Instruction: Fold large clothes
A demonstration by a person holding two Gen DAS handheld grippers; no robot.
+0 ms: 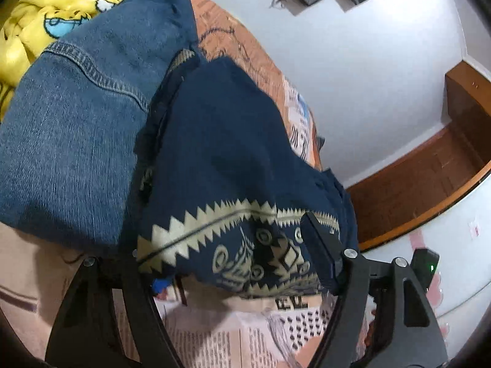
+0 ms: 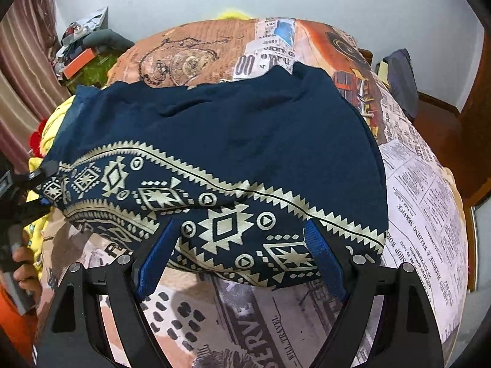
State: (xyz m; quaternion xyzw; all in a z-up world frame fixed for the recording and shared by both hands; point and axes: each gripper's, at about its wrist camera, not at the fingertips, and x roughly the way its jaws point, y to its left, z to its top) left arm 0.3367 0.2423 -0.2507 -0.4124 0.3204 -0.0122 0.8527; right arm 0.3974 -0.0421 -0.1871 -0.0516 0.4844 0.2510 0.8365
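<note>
Bed [image 2: 423,184] under a newsprint-and-collage sheet, filling most of both views; pale walls behind, brown wood trim at the floor, striped curtain [image 2: 21,70] at the far left of the right view, cluttered corner beside it.

One navy garment [image 2: 245,141] with a cream geometric border, spread across the sheet, its patterned hem nearest both cameras. One pair of jeans [image 1: 70,141], lying just beside the navy garment and partly under its edge. One yellow printed cloth [image 1: 46,18] heaped behind the jeans.

Two grippers. Right gripper [image 2: 242,245]: blue-padded fingers wide apart, straddling the hem, pads not pressing it. Left gripper [image 1: 233,260]: fingers spread around the hem's other corner, border cloth bunched between them; cannot tell whether the pads pinch it. One hand [image 2: 26,273] on the left tool's handle.
</note>
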